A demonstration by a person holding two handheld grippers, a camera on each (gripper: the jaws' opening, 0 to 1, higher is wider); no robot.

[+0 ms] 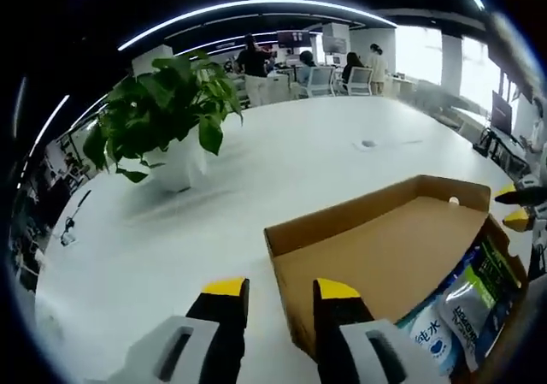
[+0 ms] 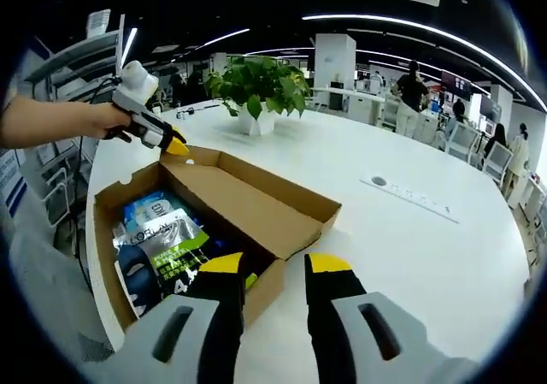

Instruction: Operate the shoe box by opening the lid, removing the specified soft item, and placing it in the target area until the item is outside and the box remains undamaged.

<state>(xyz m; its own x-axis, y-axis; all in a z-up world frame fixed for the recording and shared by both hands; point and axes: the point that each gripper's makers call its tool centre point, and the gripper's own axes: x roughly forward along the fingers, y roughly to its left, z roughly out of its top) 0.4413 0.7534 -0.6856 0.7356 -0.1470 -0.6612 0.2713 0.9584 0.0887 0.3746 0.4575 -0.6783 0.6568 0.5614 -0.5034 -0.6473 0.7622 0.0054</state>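
A broad white table [image 2: 410,256] carries an open cardboard shoe box [image 2: 256,209] near its edge, a leafy potted plant [image 2: 256,93] in a white pot farther along, and a small round fitting [image 2: 379,180] set in its surface.

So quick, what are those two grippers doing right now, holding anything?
Left gripper: open, holding nothing, its jaws astride the lid edge of the shoe box.
Right gripper: open, empty.

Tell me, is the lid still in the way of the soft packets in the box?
No. The lid is flipped open, so the packets lie uncovered in the shoe box. Nothing visible sits between the right claw and them.
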